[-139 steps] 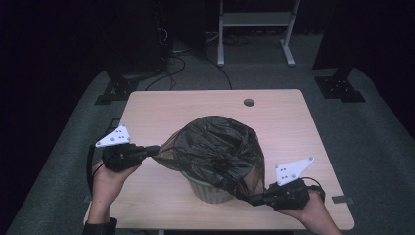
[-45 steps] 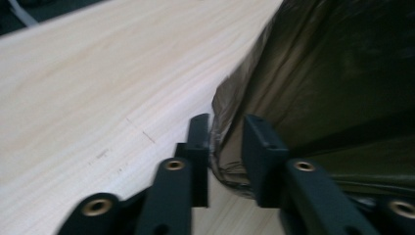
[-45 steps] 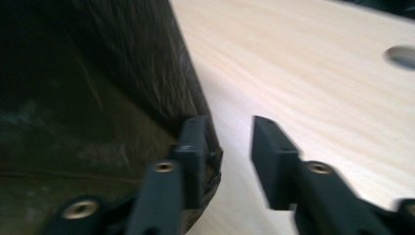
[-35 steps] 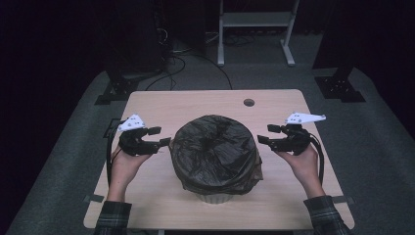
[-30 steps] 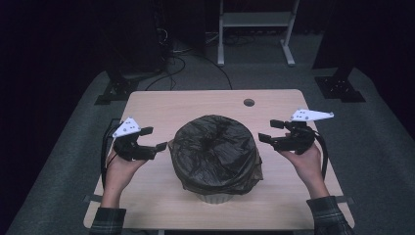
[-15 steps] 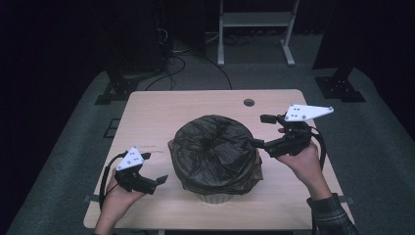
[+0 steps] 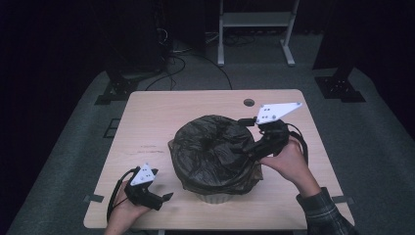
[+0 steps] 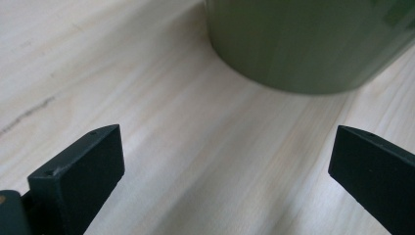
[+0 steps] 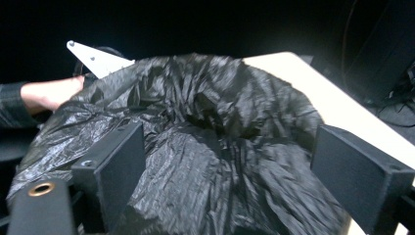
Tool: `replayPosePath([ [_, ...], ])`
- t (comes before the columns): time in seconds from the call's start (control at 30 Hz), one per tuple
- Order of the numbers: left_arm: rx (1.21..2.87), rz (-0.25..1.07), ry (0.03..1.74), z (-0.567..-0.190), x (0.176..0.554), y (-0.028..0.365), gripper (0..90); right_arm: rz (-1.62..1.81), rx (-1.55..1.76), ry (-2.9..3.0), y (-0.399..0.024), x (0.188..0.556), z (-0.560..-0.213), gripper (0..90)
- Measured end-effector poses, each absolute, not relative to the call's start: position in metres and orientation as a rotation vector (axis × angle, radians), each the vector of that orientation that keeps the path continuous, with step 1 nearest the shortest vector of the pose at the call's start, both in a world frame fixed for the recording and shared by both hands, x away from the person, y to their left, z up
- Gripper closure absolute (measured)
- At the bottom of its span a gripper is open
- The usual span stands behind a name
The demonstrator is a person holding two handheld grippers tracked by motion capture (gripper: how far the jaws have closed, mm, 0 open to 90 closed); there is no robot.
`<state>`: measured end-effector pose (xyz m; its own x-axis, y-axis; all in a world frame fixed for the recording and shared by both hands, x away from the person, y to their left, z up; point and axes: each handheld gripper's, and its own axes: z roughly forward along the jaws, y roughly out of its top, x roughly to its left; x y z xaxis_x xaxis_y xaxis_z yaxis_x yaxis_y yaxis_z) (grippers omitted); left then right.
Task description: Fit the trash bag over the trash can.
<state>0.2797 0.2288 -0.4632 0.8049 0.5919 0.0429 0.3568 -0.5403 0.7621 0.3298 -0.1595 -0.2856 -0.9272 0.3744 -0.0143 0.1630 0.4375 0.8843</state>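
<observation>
Bin [image 7: 215, 196] at table [image 7: 186, 110] centre, toward near edge; bag [image 7: 213, 152] draped over its rim. Left gripper [image 7: 164, 198] low at bin's left, near front edge. Right gripper [image 7: 247, 149] at bag's right rim. Hole [image 7: 249, 103] behind bin.

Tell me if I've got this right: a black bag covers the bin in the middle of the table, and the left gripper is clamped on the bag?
Not quite. The left gripper is open, down near the table, off the black bag; the left gripper view shows bare wood between its jaws.
</observation>
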Motion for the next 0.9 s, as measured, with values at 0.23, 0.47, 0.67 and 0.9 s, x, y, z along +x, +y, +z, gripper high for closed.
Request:
replayPosePath([
  [0.23, 2.255, 0.336, 0.712, -0.483, 0.284, 0.229, 0.0, 1.320, 0.401, 2.591, -0.131, 0.339, -0.291, 12.2],
  [0.47, 2.260, 0.325, 0.704, -0.484, 0.285, 0.228, 0.0, 1.163, 0.375, 2.703, -0.108, 0.344, -0.305, 12.2],
  [0.67, 2.262, 0.310, 0.705, -0.484, 0.286, 0.227, 0.0, 1.016, 0.354, 2.783, -0.094, 0.345, -0.315, 12.2],
  [0.9, 2.262, 0.309, 0.705, -0.484, 0.286, 0.226, 0.0, 0.901, 0.326, 2.860, -0.088, 0.345, -0.318, 12.2],
])
